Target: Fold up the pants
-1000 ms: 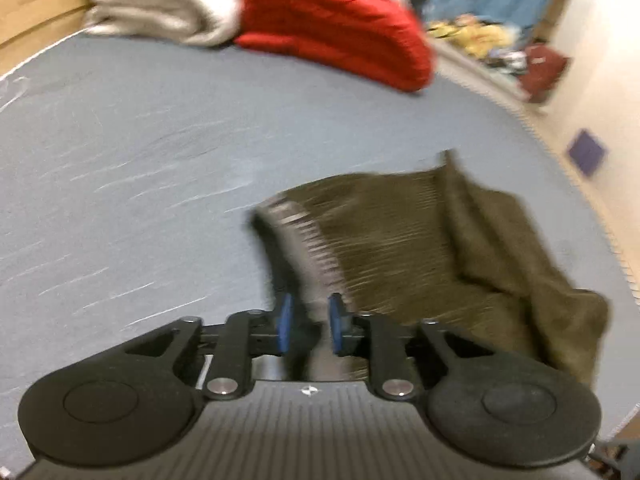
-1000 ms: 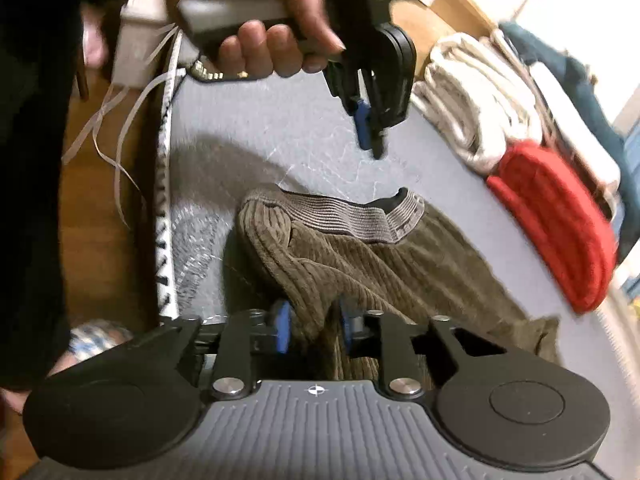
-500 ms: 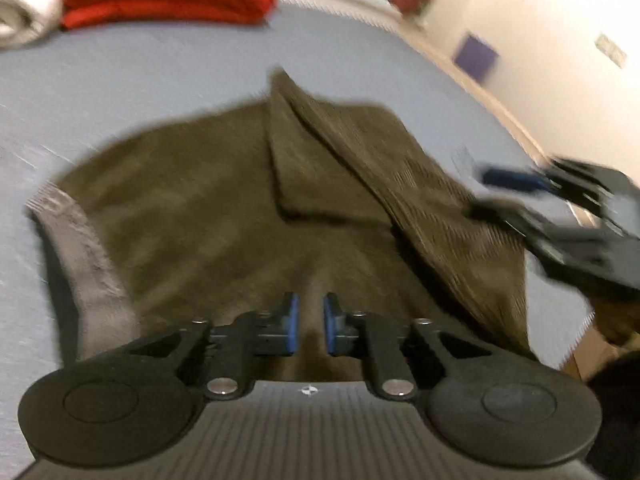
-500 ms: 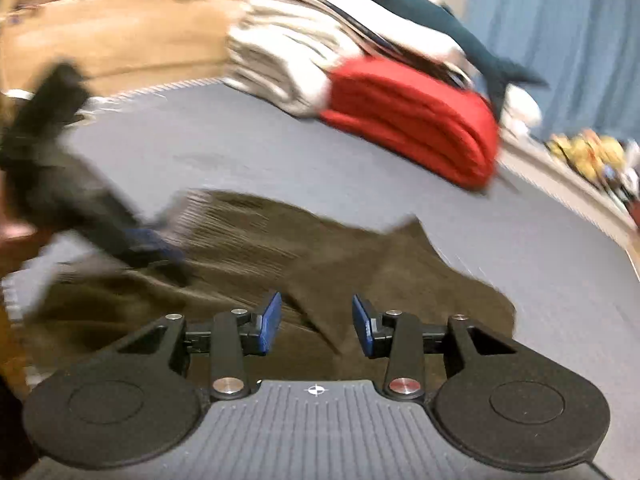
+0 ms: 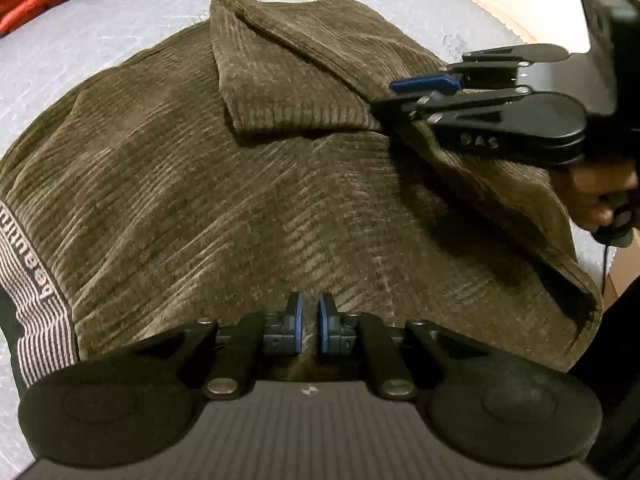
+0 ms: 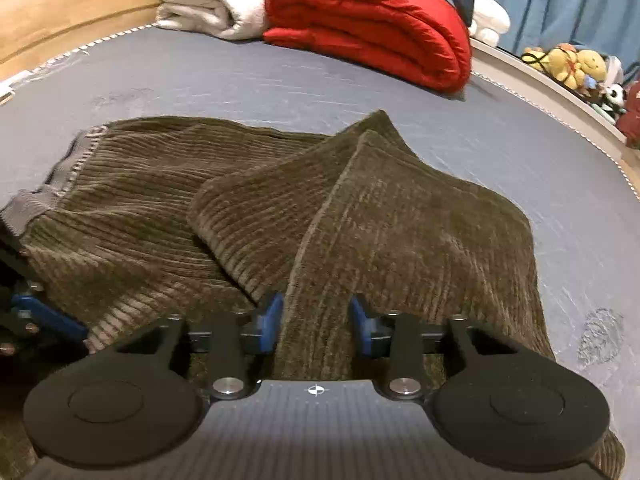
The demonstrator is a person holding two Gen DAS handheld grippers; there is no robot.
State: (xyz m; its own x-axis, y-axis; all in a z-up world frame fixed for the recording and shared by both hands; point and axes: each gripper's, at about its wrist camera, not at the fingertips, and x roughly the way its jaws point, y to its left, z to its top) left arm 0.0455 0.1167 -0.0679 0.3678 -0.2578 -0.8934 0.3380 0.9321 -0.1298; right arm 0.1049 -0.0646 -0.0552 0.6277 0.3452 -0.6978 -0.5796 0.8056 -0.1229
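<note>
Bed (image 6: 240,80) with grey-blue cover and piped edge. Olive corduroy pants (image 6: 400,220) lie crumpled on it, directly ahead of and under the right fingers (image 6: 272,316), waistband (image 6: 60,176) to their left. Well beyond the fingers, at the far edge, lie a folded red blanket (image 6: 368,24) and, left of it, white bedding (image 6: 208,4).

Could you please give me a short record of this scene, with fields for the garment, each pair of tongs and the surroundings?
Garment: brown corduroy pants, rumpled, one part folded over the rest
Surface: grey mattress
Left tongs: shut, low over the pants; unclear whether cloth is pinched
Right tongs: jaws have just been closing, now gripping a fold of the pants
Background: red blanket and white blanket, both folded, at the far edge
</note>
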